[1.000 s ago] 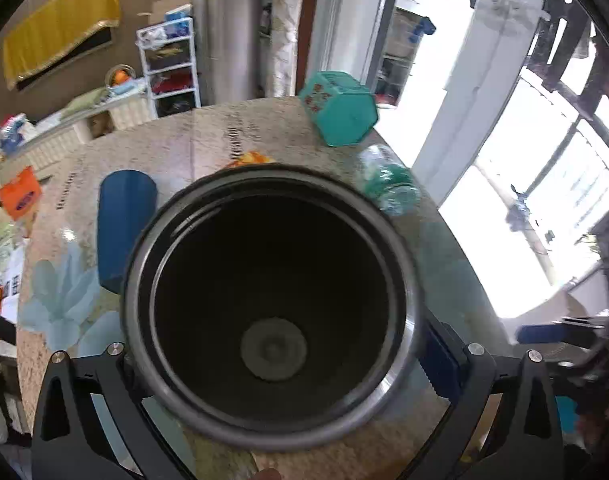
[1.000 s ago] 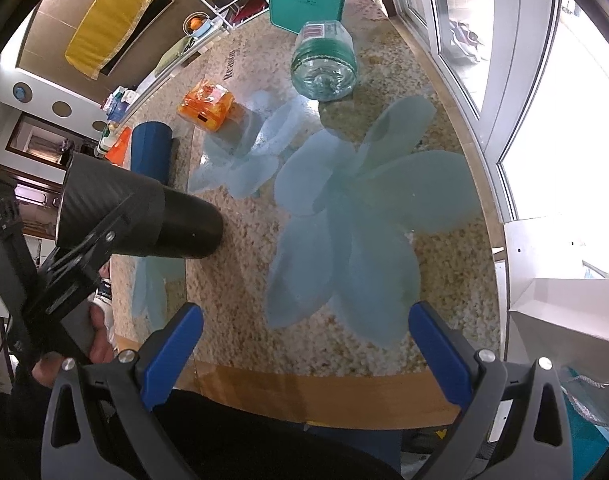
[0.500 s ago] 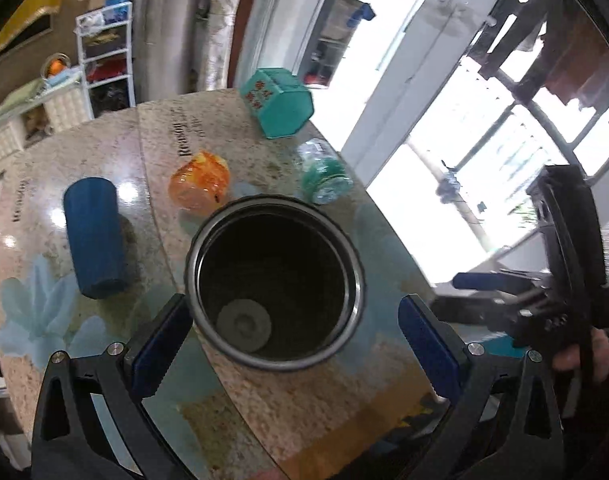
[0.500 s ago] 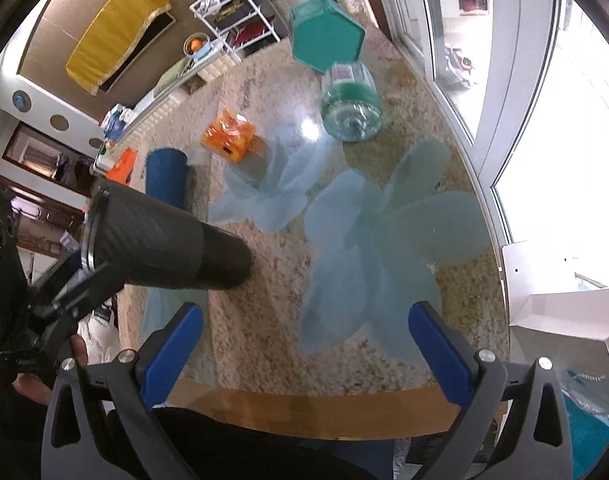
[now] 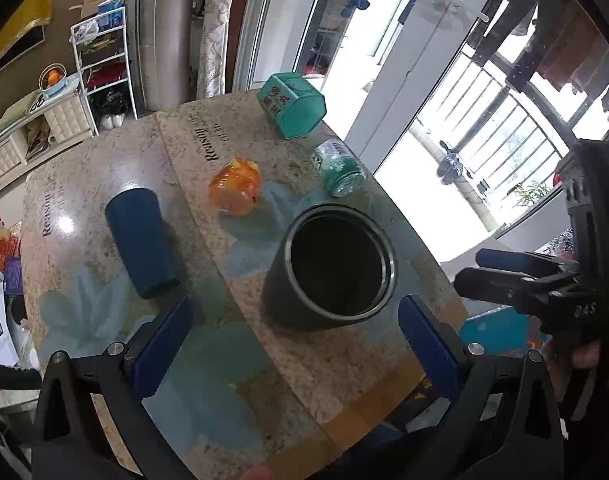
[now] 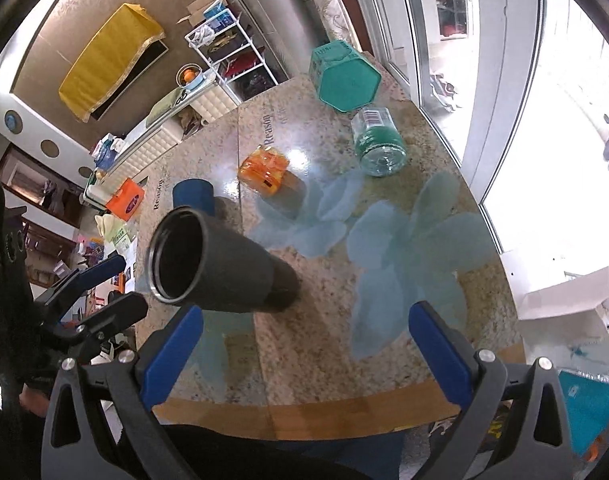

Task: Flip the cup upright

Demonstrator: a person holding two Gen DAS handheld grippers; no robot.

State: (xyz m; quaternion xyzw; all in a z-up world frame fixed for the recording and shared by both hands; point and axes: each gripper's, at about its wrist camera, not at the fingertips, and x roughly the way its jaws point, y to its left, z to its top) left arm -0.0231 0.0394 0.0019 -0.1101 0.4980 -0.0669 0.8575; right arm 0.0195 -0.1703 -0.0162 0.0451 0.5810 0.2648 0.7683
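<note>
Dark grey, with a steel rim, the cup (image 5: 329,268) is standing upright on the speckled stone counter (image 5: 344,364), its open mouth facing up and its base resting near the seam between two printed mats. In the right wrist view the same cup (image 6: 224,264) is appearing stretched by the lens, its base planted beside a pale blue flower print. The left hand-held gripper (image 5: 294,338) is hovering just short of the cup with its blue-padded jaws spread wide and nothing between them; the cup is sitting ahead of the gap, apart from both pads. The right hand-held gripper (image 6: 304,346) is likewise standing open and empty over the counter's near edge, well to the right of the cup. Each gripper is showing at the margin of the other's view, gripped by a hand.

Behind the cup a blue cylinder (image 5: 141,242) is lying on its side to the left, an orange packet (image 5: 235,192) is sitting near the middle, and a clear bottle with green contents (image 5: 338,168) is lying on its side to the right. A teal hexagonal tin (image 5: 291,110) is resting at the far edge, near the window.
</note>
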